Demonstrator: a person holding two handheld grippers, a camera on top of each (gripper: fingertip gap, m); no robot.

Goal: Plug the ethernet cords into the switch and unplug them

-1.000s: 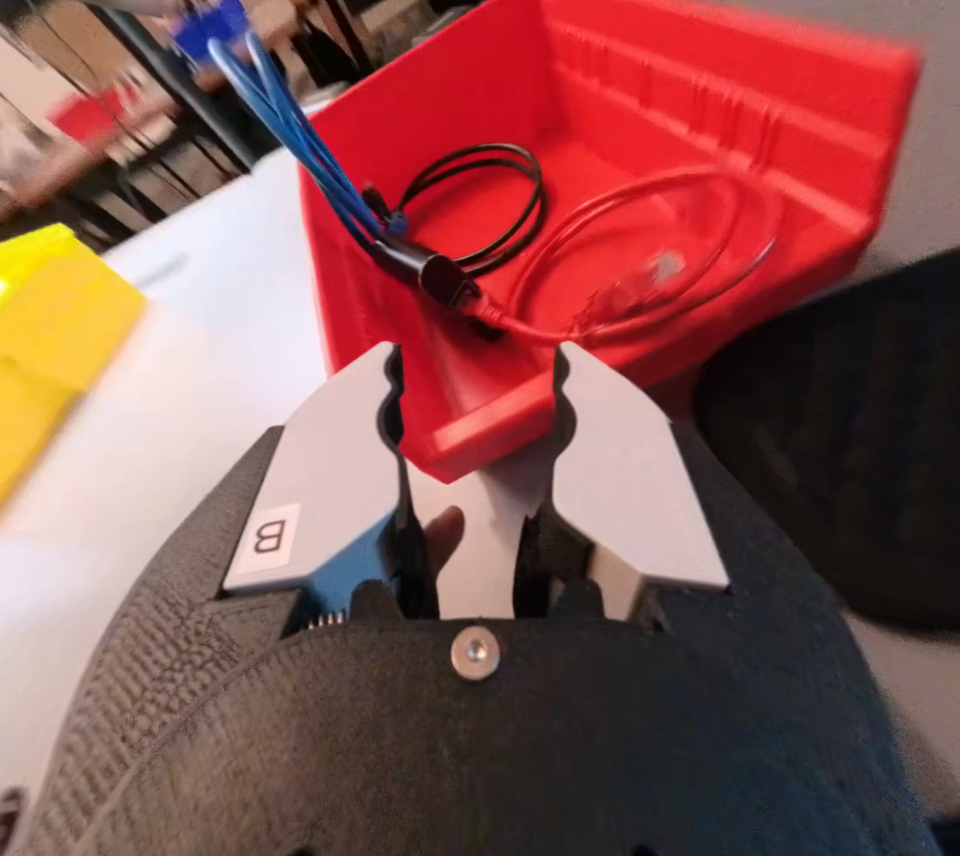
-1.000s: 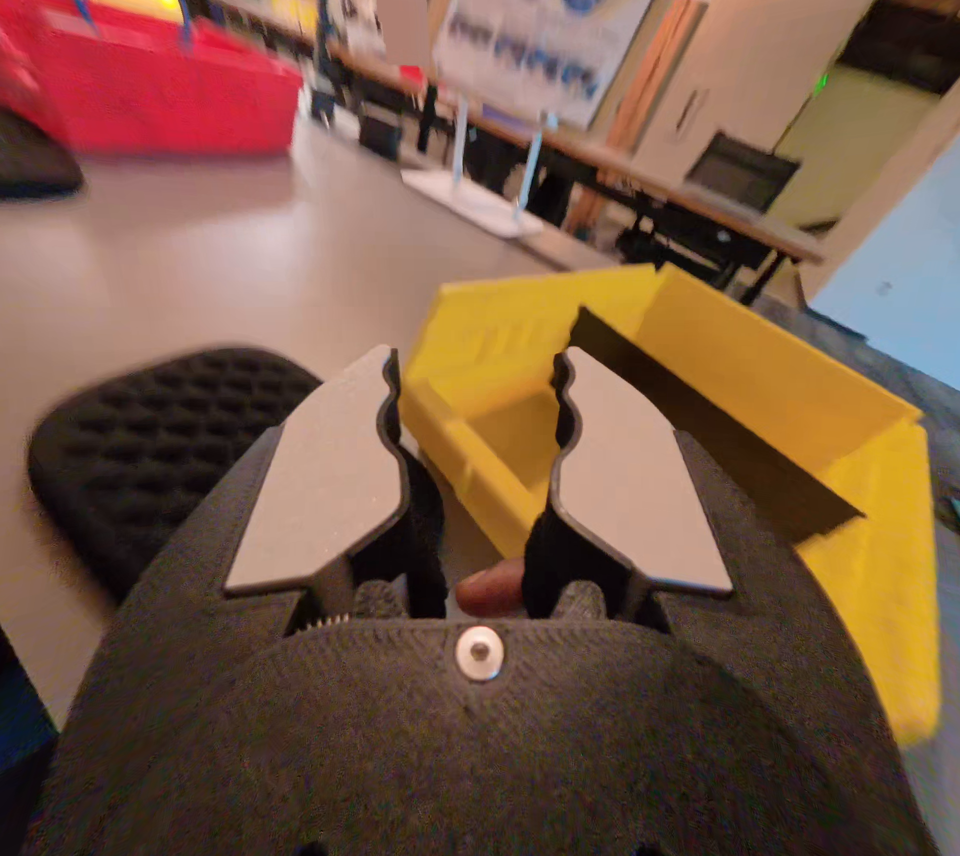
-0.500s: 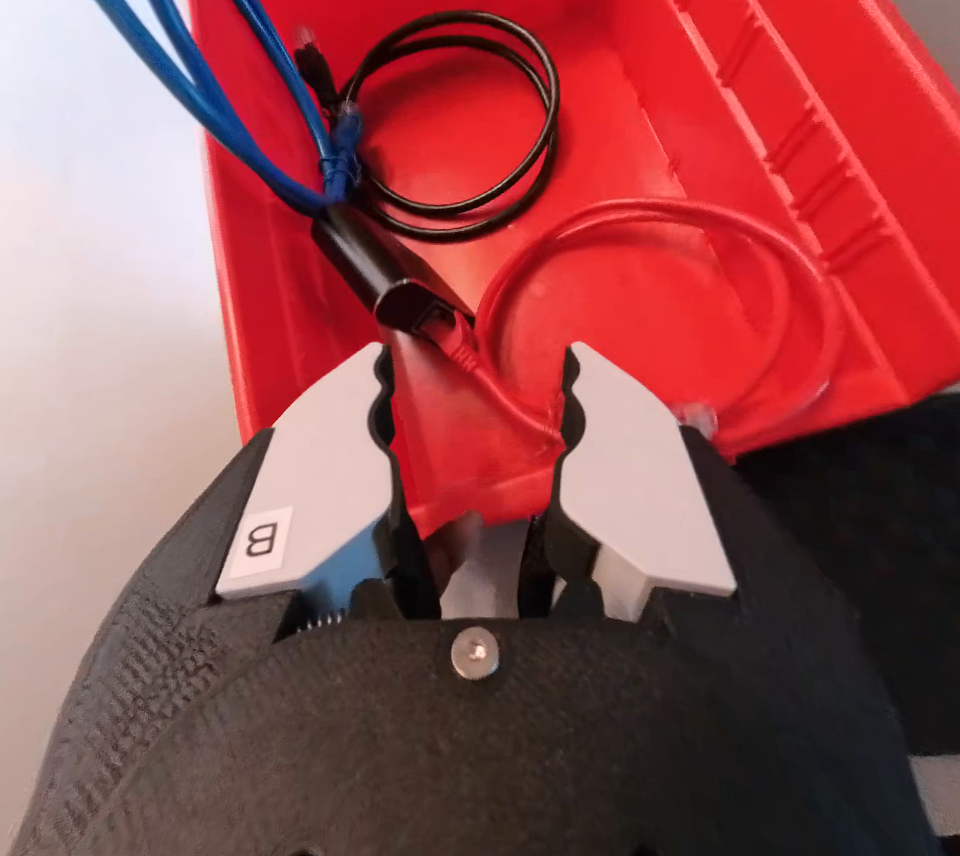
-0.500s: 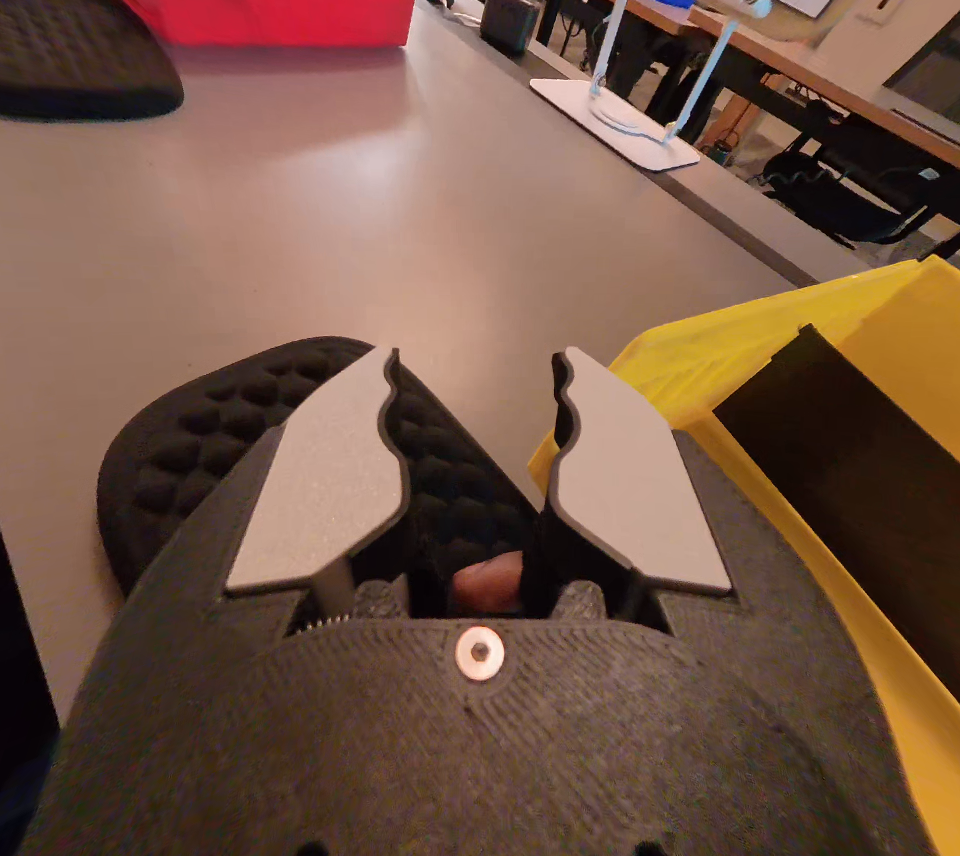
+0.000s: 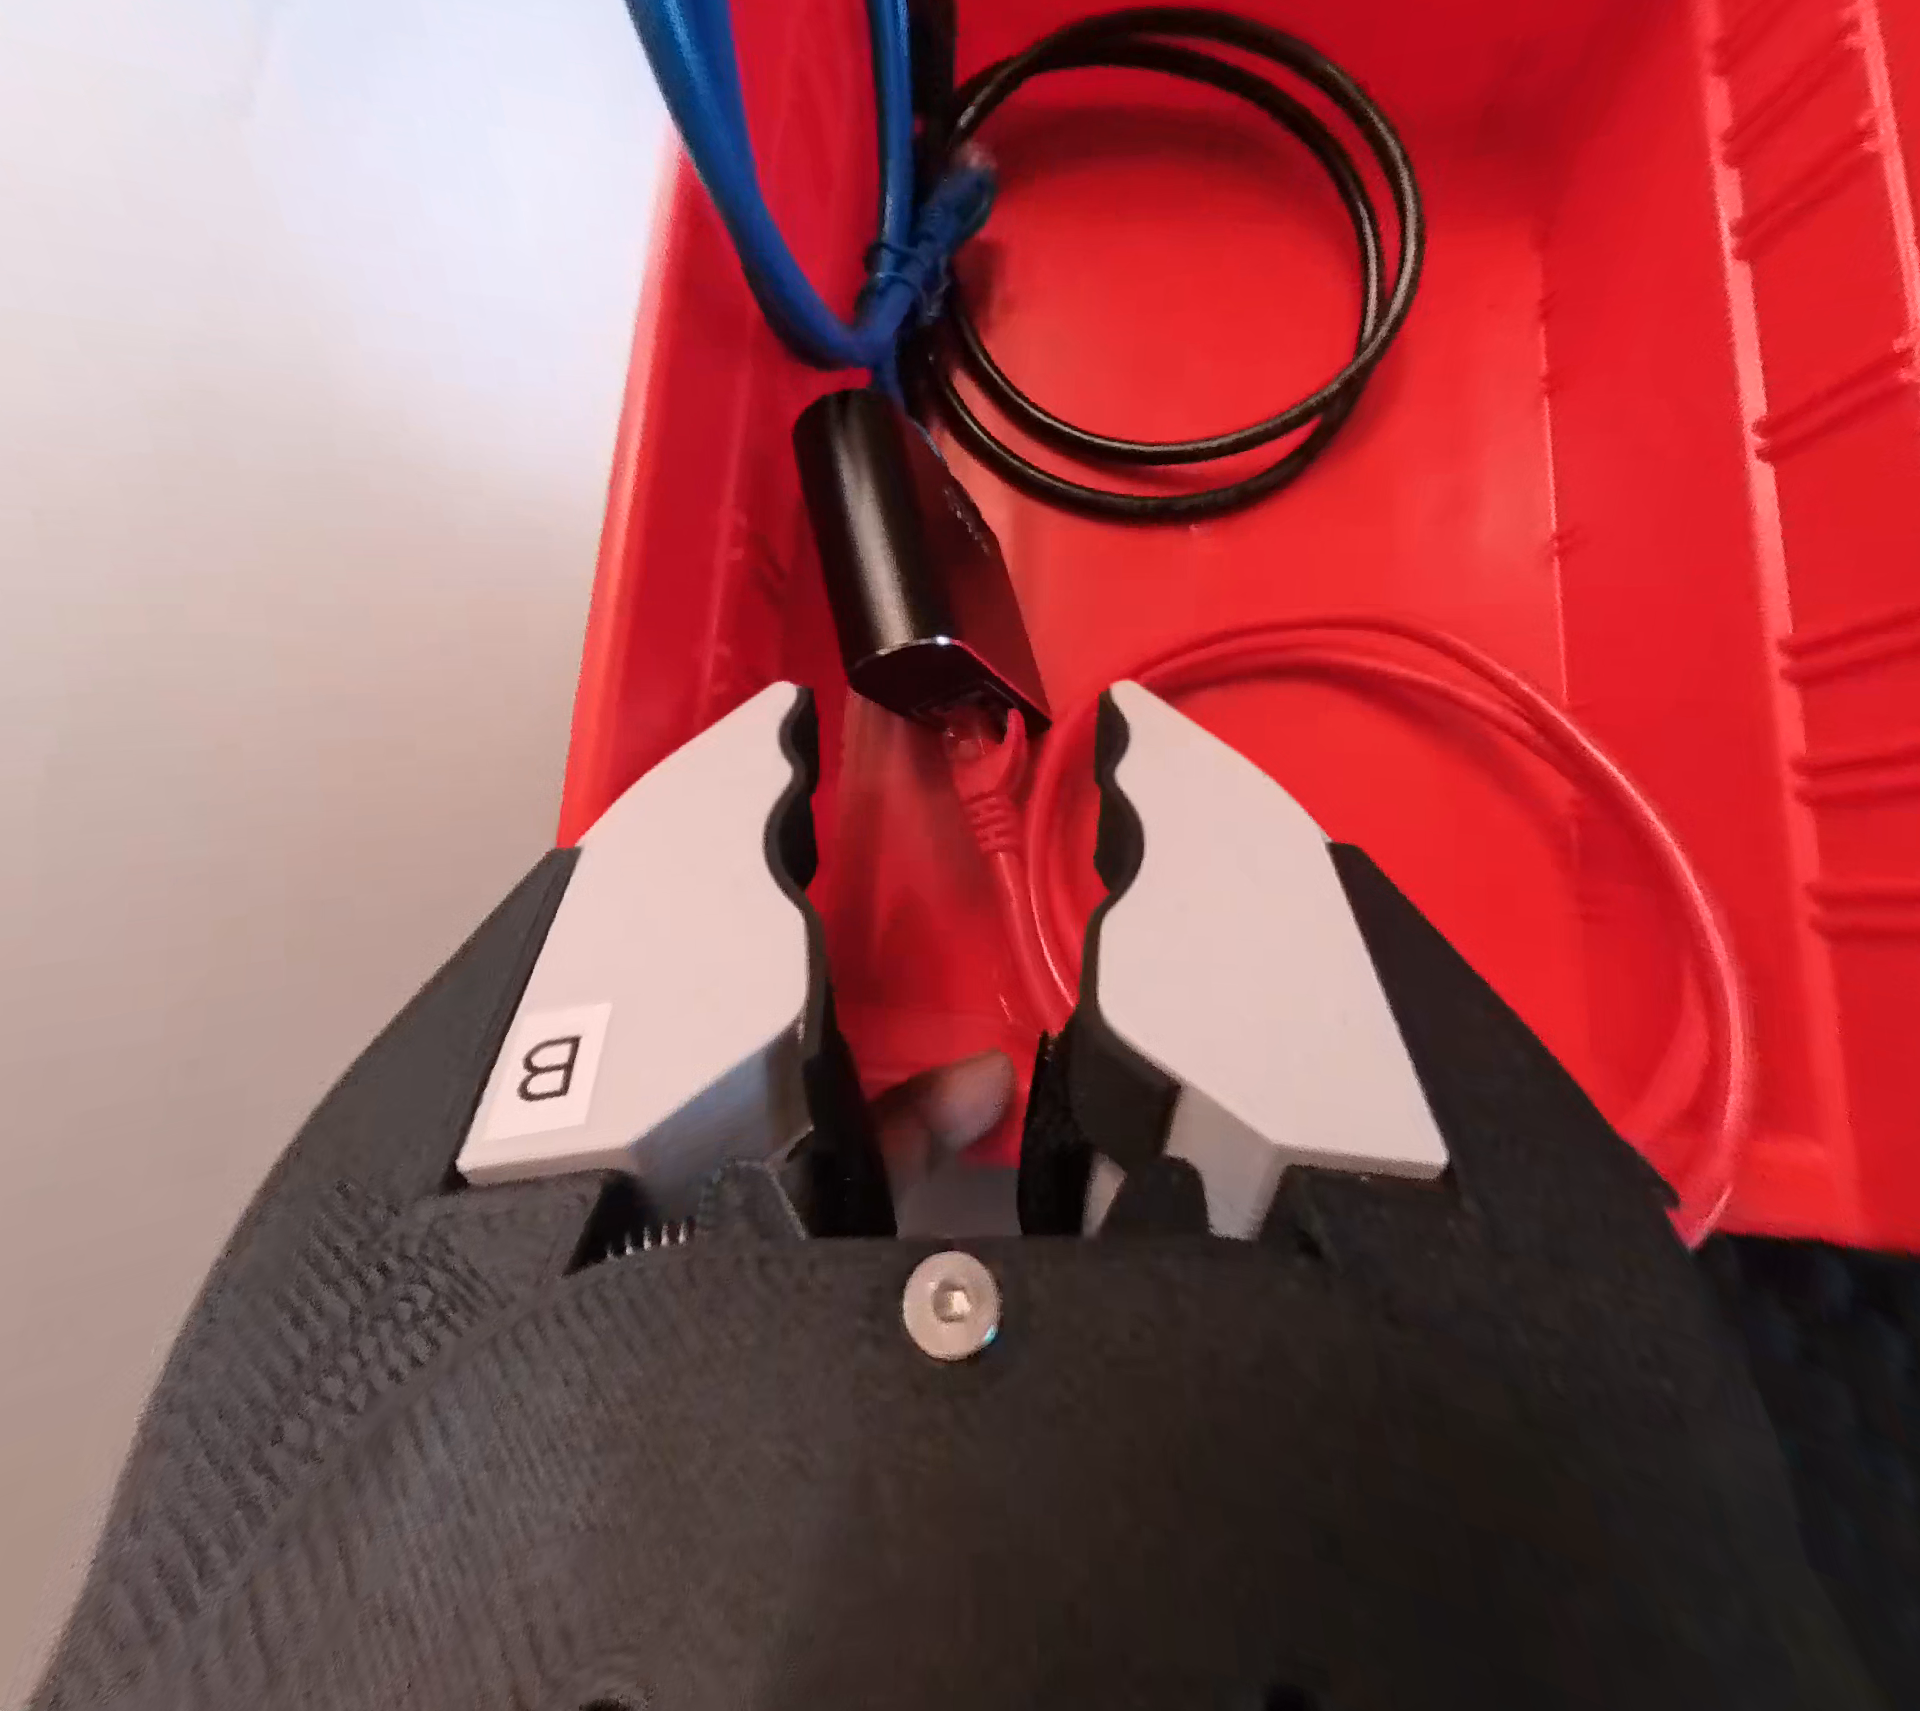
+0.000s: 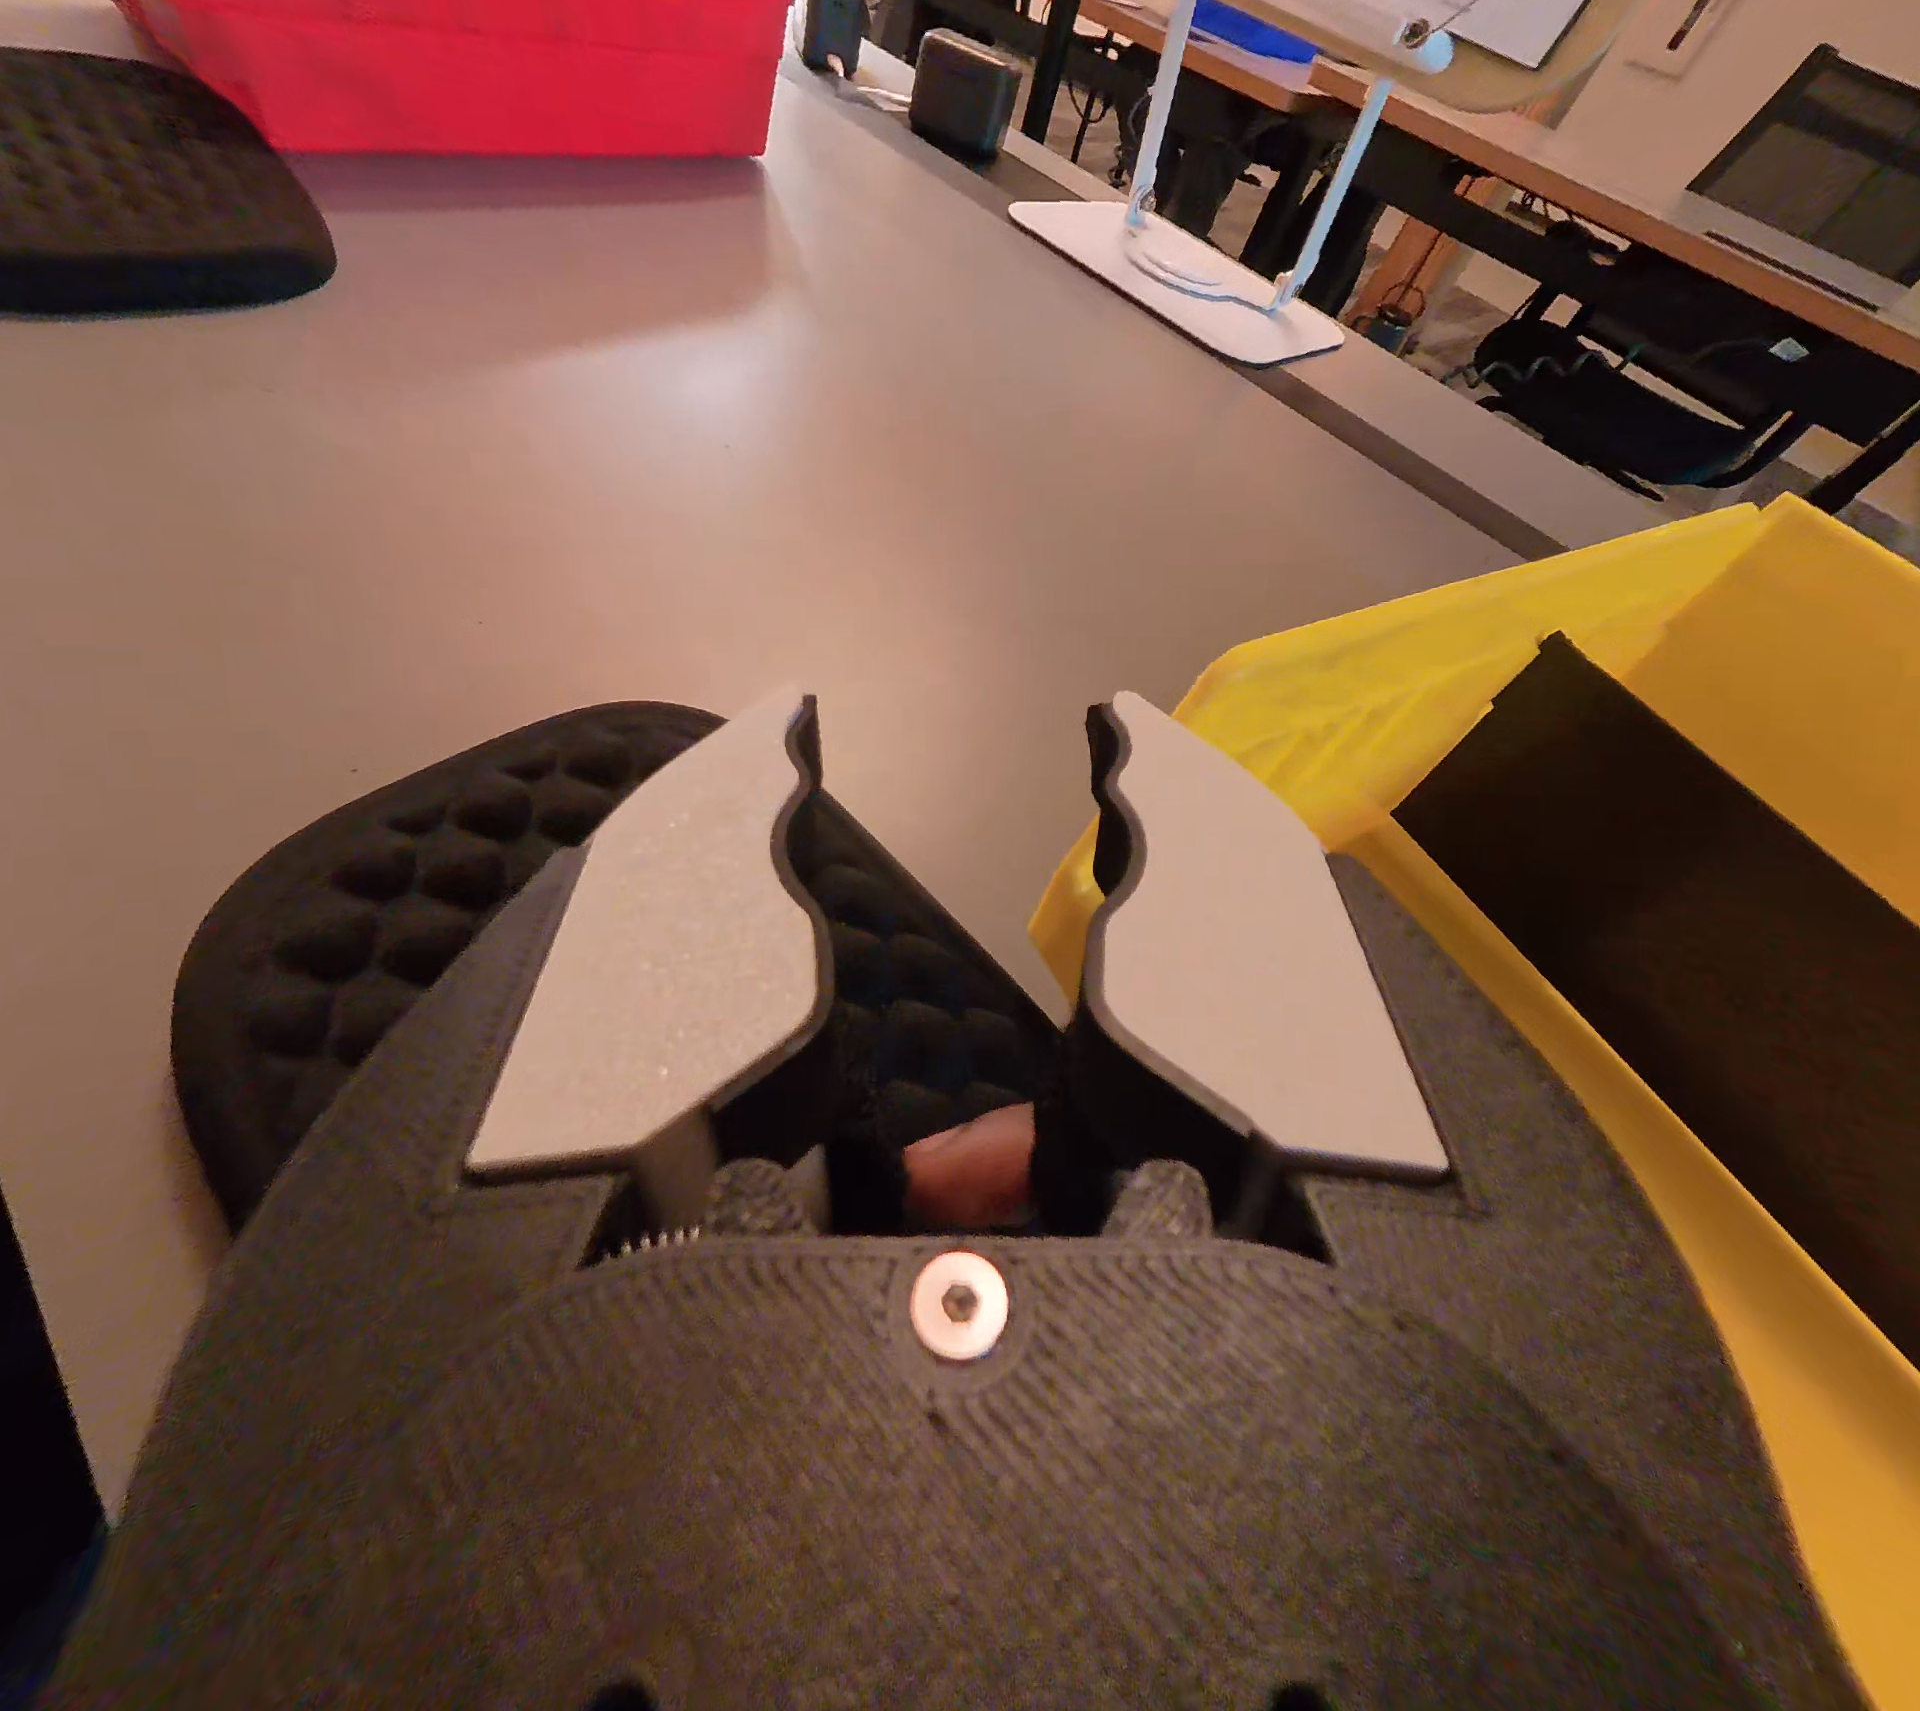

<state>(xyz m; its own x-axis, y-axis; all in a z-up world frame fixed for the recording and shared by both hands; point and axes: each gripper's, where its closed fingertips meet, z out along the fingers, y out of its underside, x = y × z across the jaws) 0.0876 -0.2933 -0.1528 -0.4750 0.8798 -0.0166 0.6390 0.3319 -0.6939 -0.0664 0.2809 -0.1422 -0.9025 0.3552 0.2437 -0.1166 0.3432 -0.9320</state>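
In the left wrist view a small black switch (image 5: 894,549) leans on the left inner wall of a red bin (image 5: 1662,103). A red ethernet cord (image 5: 987,820) is plugged into its near end and loops on the bin floor. Blue cords (image 5: 686,51) run from its far end up over the bin wall. A coiled black cord (image 5: 1403,259) lies behind. My left gripper (image 5: 951,705) is open and empty, its fingertips on either side of the red plug, just short of the switch. My right gripper (image 6: 951,705) is open and empty, low over a black pad (image 6: 395,882).
A yellow bin (image 6: 1455,674) with a black divider (image 6: 1662,882) stands right of my right gripper. The red bin (image 6: 468,51) and a second black pad (image 6: 135,175) are far left. A white stand (image 6: 1195,279) holding a board sits at the table's far edge.
My left gripper has moved forward and tipped down into the red bin, closing in on the switch and red plug. My right gripper has turned left and sunk toward the black pad.
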